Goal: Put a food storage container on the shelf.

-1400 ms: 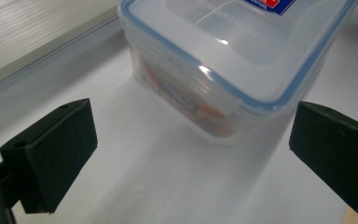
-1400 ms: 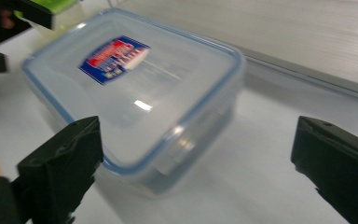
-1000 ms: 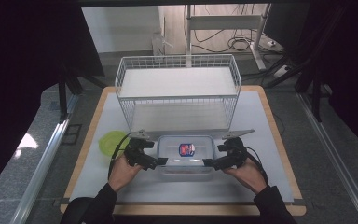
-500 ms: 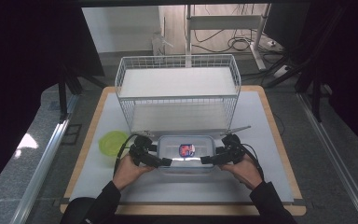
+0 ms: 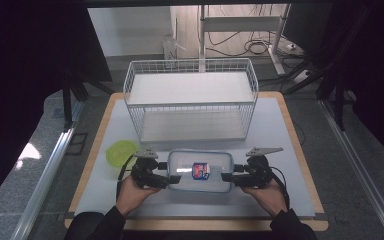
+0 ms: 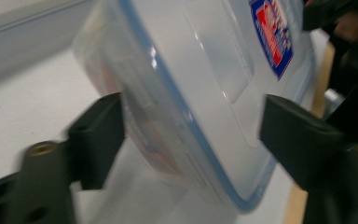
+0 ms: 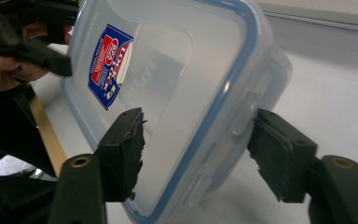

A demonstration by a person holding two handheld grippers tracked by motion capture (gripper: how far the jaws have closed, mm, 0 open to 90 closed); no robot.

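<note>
From the high view, the box [image 5: 200, 171] is sitting on the bench [image 5: 280, 125] just in front of the wire rack [image 5: 190, 100], with the left tool [image 5: 164, 179] and right tool [image 5: 228, 176] at its two ends.

In the left gripper view, the jaws have just been closing around the box's [image 6: 205, 93] end; one touches its underside, the other stands apart.

In the right gripper view, the jaws have been closing, one touching the lid, one beside the box's [image 7: 177, 93] wall.

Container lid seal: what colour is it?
Blue, running round the rim of the clear container lid; it shows best in the right gripper view.
</note>
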